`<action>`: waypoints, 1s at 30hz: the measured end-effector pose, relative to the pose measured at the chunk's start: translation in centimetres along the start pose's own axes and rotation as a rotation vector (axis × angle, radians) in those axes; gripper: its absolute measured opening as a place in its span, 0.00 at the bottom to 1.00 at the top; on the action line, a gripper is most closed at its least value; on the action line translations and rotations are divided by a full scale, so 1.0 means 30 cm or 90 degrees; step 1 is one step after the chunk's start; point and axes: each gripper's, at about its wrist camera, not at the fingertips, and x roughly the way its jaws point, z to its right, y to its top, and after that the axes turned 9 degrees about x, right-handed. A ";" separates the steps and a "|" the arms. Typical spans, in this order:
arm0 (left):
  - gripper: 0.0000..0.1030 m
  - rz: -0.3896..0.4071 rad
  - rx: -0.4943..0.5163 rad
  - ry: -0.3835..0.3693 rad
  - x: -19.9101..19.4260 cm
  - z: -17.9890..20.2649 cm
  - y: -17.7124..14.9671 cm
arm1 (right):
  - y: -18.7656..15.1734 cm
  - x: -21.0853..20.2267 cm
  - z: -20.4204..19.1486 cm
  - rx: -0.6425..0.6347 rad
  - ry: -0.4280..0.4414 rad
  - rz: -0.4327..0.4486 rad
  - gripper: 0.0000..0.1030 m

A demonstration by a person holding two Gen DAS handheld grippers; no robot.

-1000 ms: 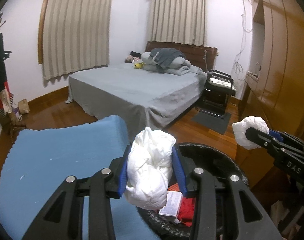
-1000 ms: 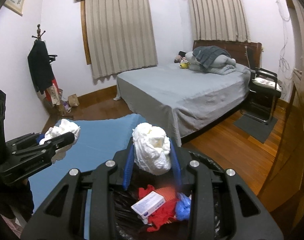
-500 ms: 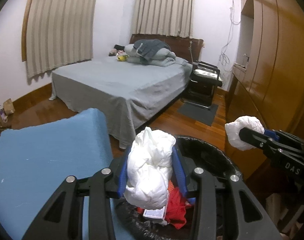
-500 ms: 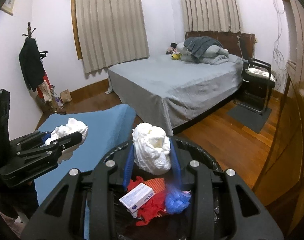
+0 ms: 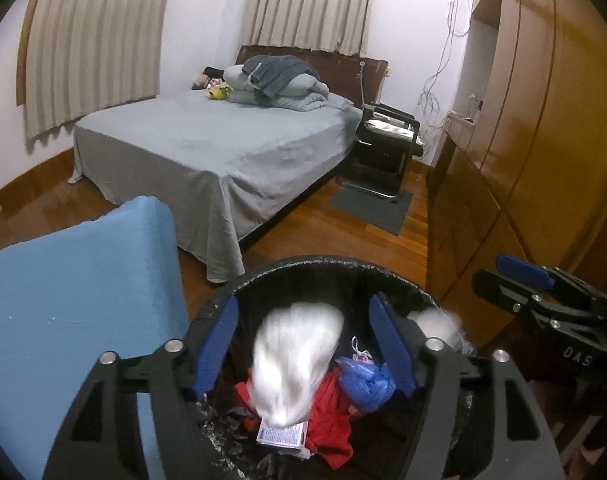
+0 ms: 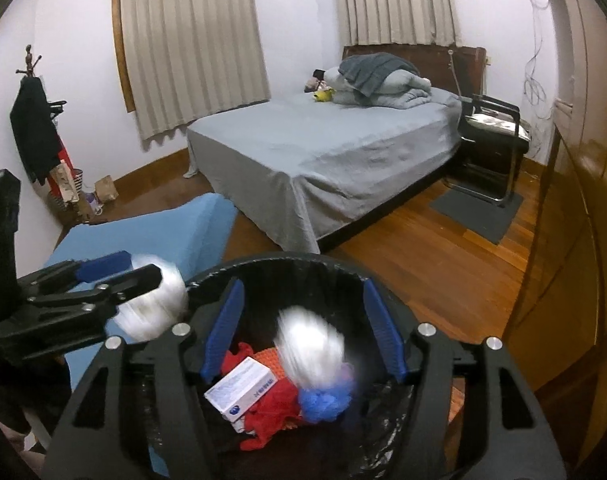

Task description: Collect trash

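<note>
Both grippers hover over a black-lined trash bin. My left gripper is open, and a blurred white paper wad is falling between its blue pads into the bin. My right gripper is open too, with a second blurred white wad dropping from it. In the bin lie a white box, red trash and a blue bag. Each gripper also shows from the side in the other view, the right one and the left one.
A blue mat-covered surface is left of the bin. A grey bed stands beyond, with a black chair beside it. Wooden wardrobes line the right. A coat rack stands at the left wall.
Both grippers have opened and let go of their white wads, which now fall into the bin. Both have moved further over the bin.
</note>
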 end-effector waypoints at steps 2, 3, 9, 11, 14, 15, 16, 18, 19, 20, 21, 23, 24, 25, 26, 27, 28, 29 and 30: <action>0.70 0.002 0.001 0.006 -0.010 -0.003 -0.007 | 0.001 -0.006 0.003 0.005 -0.010 0.006 0.79; 0.71 0.004 0.000 0.012 -0.016 -0.008 -0.006 | 0.002 -0.011 0.005 0.006 -0.015 0.010 0.85; 0.87 0.018 -0.017 0.079 -0.100 -0.073 -0.010 | 0.015 -0.030 0.004 0.009 -0.010 0.008 0.94; 0.91 0.020 -0.022 0.100 -0.133 -0.093 -0.014 | 0.020 -0.044 -0.009 0.004 0.001 0.009 0.95; 0.94 0.022 -0.027 0.130 -0.190 -0.121 -0.027 | 0.027 -0.070 -0.042 -0.007 0.020 0.010 0.95; 0.94 0.024 -0.030 0.139 -0.214 -0.130 -0.034 | 0.029 -0.080 -0.059 -0.011 0.027 0.010 0.95; 0.94 0.025 -0.033 0.143 -0.228 -0.138 -0.036 | 0.032 -0.090 -0.077 -0.013 0.032 0.009 0.95; 0.94 0.030 -0.041 0.154 -0.265 -0.149 -0.047 | 0.037 -0.112 -0.115 -0.022 0.044 0.009 0.95; 0.94 0.032 -0.047 0.158 -0.291 -0.153 -0.056 | 0.038 -0.122 -0.130 -0.026 0.048 0.011 0.95; 0.94 0.032 -0.049 0.161 -0.302 -0.155 -0.055 | 0.039 -0.132 -0.146 -0.030 0.054 0.013 0.95; 0.94 0.032 -0.050 0.165 -0.318 -0.155 -0.060 | 0.040 -0.143 -0.164 -0.034 0.062 0.014 0.95; 0.94 0.033 -0.053 0.175 -0.353 -0.154 -0.065 | 0.044 -0.164 -0.201 -0.042 0.073 0.015 0.95; 0.94 0.035 -0.054 0.177 -0.368 -0.153 -0.064 | 0.045 -0.171 -0.214 -0.045 0.076 0.016 0.95; 0.94 0.038 -0.056 0.181 -0.386 -0.150 -0.066 | 0.045 -0.180 -0.226 -0.048 0.079 0.016 0.95; 0.94 0.040 -0.057 0.185 -0.402 -0.144 -0.069 | 0.044 -0.189 -0.240 -0.051 0.083 0.017 0.95; 0.94 0.042 -0.057 0.189 -0.421 -0.141 -0.069 | 0.042 -0.198 -0.253 -0.054 0.086 0.017 0.95; 0.94 0.044 -0.057 0.191 -0.432 -0.139 -0.070 | 0.041 -0.204 -0.265 -0.056 0.088 0.016 0.95; 0.94 0.047 -0.057 0.193 -0.446 -0.138 -0.071 | 0.040 -0.211 -0.277 -0.059 0.091 0.015 0.95; 0.94 0.051 -0.057 0.196 -0.459 -0.136 -0.072 | 0.039 -0.218 -0.288 -0.062 0.093 0.014 0.95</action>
